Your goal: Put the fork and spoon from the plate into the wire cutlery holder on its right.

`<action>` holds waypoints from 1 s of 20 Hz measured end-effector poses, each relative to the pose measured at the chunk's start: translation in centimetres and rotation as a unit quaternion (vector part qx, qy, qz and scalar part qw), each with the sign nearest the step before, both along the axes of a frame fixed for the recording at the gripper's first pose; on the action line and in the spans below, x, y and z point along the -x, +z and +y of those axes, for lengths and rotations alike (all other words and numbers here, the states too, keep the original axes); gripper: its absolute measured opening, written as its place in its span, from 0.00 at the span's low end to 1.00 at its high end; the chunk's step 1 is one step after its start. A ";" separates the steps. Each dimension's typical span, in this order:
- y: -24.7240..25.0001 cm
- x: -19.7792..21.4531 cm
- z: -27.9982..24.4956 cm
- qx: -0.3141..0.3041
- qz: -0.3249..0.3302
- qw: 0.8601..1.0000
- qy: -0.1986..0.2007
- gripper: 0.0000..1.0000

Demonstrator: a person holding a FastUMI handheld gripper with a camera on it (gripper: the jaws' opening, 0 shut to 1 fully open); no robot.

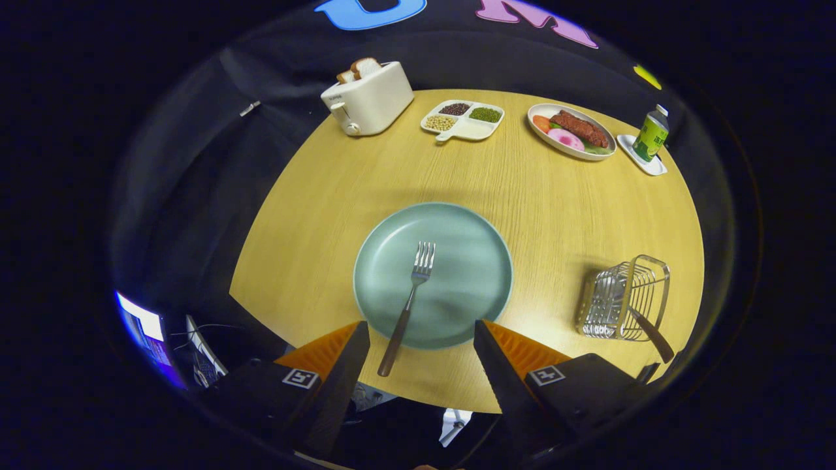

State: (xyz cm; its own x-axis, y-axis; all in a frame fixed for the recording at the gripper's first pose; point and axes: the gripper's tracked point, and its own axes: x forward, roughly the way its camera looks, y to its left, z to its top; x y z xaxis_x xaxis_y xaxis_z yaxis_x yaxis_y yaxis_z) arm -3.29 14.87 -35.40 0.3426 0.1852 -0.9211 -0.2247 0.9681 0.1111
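The fork (410, 301) lay on the teal plate (470, 287), tines toward twelve o'clock and its dark handle running back toward six o'clock, past the plate's near rim and onto the round wooden table (339, 196). The handle end sat between the two fingers of the gripper (421, 336), which stood wide apart, touching nothing, one fingertip at each side of the plate's near edge. At about three o'clock from the plate, well apart from it, stood the wire cutlery holder (624, 297); a dark-handled utensil (650, 333), apparently the spoon, already rested in it with the handle leaning out toward five o'clock. Across the table, at about eleven o'clock from the plate, a white toaster (369, 99) held slices of bread (359, 68). At twelve o'clock lay a divided white dish of beans (464, 119), at one o'clock an oval plate of food (571, 130), and just beyond it toward two o'clock a green can (651, 136) stood upright on a white coaster (643, 156).
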 end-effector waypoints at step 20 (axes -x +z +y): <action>-9.5 0.5 1.5 0.059 0.116 0.991 -0.012 0.71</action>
